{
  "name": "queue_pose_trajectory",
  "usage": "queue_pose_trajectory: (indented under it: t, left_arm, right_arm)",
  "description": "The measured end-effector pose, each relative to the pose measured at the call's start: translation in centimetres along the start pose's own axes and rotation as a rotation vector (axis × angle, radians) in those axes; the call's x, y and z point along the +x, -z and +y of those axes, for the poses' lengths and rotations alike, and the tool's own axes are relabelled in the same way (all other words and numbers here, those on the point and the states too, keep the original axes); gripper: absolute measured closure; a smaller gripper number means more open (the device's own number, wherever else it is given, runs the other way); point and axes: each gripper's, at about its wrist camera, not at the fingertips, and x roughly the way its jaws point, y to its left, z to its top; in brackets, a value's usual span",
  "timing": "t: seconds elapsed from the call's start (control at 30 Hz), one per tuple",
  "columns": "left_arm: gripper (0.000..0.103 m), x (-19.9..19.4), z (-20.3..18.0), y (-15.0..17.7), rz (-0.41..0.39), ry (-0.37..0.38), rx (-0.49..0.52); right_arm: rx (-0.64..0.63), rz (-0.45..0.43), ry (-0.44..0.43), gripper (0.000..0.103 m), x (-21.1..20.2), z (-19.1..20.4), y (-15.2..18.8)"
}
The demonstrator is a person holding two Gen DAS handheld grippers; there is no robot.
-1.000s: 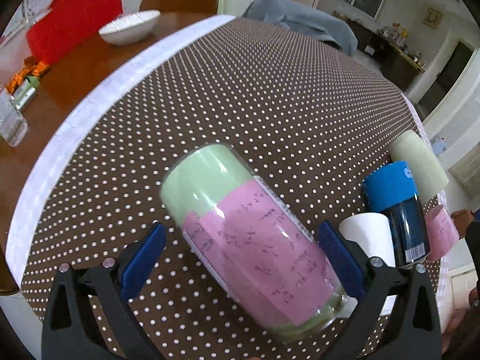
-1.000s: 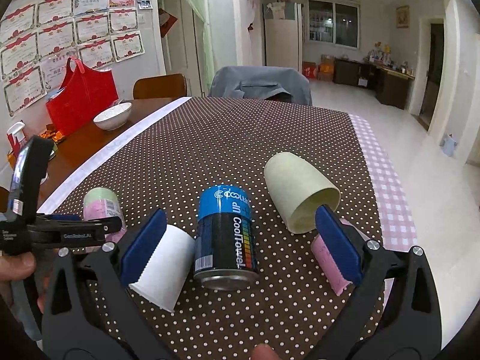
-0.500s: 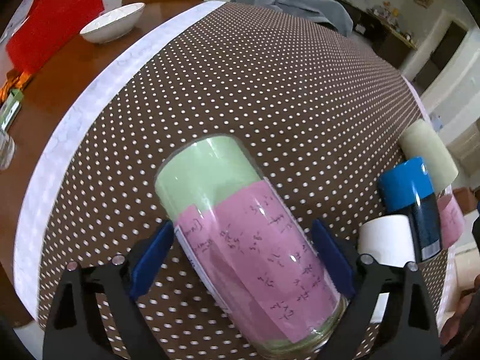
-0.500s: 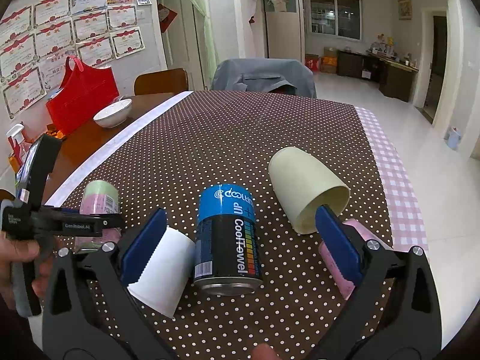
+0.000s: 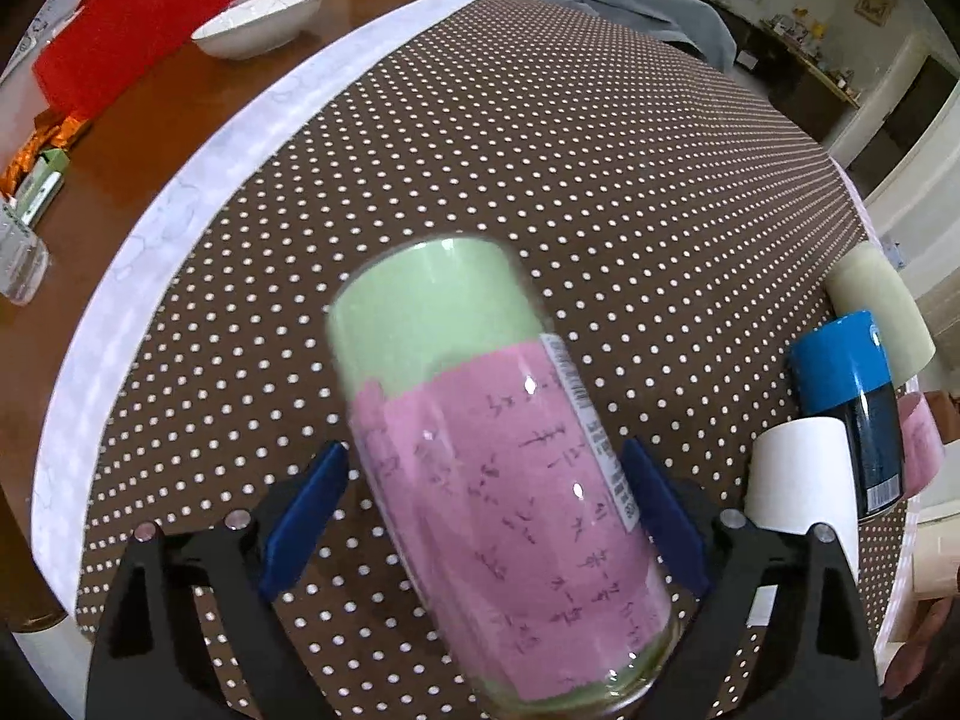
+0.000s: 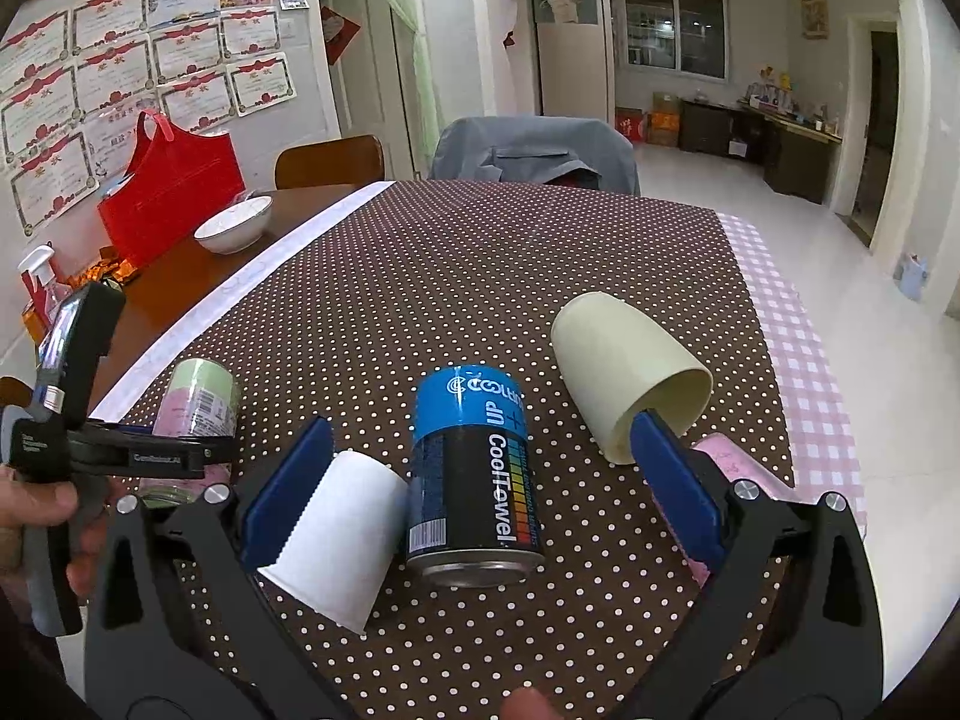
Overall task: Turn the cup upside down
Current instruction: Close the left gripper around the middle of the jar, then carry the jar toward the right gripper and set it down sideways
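Observation:
A glass cup (image 5: 498, 456) lined with green and pink paper stands upside down on the dotted tablecloth, base up. It also shows in the right wrist view (image 6: 195, 405). My left gripper (image 5: 480, 516) is open around it, with both blue pads (image 5: 306, 510) a little off the glass. My right gripper (image 6: 480, 486) is open and empty above a white paper cup (image 6: 339, 540), a blue and black can (image 6: 474, 474) and a cream cup (image 6: 624, 366) lying on its side.
A pink cup (image 6: 738, 474) lies by the right pad. A white bowl (image 6: 234, 228) and a red bag (image 6: 168, 192) sit on the bare wood at the far left. Chairs stand behind the table. The tablecloth's white border (image 5: 180, 210) runs along the left.
The left gripper has moved closer around the glass cup, and its pads now stand nearer the glass. The right gripper has barely moved.

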Motion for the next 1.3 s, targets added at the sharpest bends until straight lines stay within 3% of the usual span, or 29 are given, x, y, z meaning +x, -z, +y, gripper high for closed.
queue_pose_trajectory:
  t: [0.2, 0.77, 1.3]
  left_arm:
    - [0.026, -0.2, -0.3, -0.3, 0.003, 0.013, 0.054]
    - [0.031, -3.4, -0.9, 1.8, -0.064, 0.07, 0.16]
    - [0.031, -11.1, -2.3, 6.9, -0.222, 0.136, 0.229]
  right_arm:
    - [0.009, -0.005, 0.009, 0.006, -0.6, -0.2, 0.2]
    - [0.0, -0.042, 0.01, 0.006, -3.4, 0.8, 1.0]
    - [0.028, -0.14, 0.045, 0.006, -9.2, 0.2, 3.6]
